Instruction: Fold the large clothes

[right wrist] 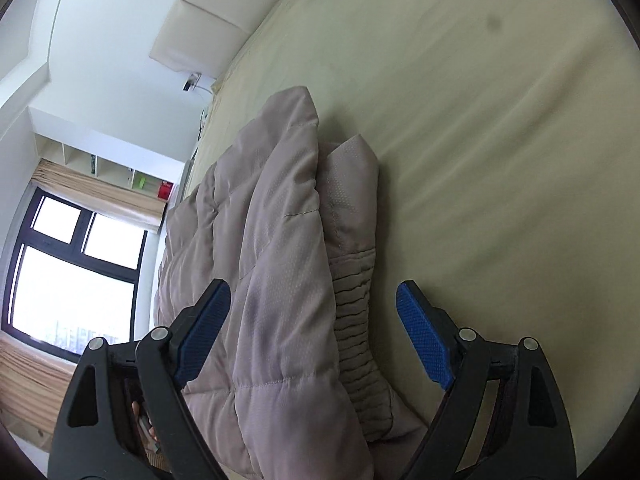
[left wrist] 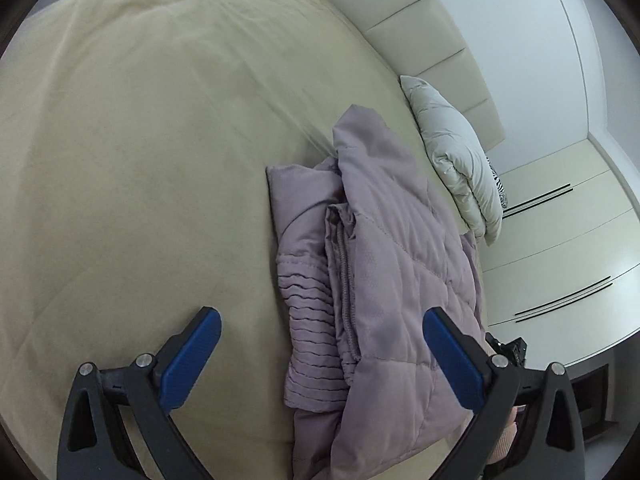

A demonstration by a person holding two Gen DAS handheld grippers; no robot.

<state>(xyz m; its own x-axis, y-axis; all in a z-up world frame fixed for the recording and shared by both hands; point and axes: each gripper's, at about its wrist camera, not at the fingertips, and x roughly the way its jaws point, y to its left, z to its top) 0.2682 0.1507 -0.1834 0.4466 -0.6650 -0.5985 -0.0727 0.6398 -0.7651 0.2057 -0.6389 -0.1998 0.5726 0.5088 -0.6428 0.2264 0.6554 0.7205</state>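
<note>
A mauve quilted puffer jacket [left wrist: 376, 264] lies folded in a bundle on the beige bed sheet [left wrist: 140, 160], its ribbed cuff and zipper facing up. My left gripper [left wrist: 320, 344] is open and hovers just above the jacket's near end, touching nothing. In the right wrist view the same jacket [right wrist: 276, 264] runs away from me between the jaws. My right gripper [right wrist: 314, 320] is open above the jacket's near end and holds nothing.
A folded white puffer garment [left wrist: 456, 156] lies by the cream padded headboard [left wrist: 420, 36]. White wardrobe doors [left wrist: 560, 248] stand beyond the bed edge. A window [right wrist: 68, 276] and a wall shelf [right wrist: 108, 168] show on the other side.
</note>
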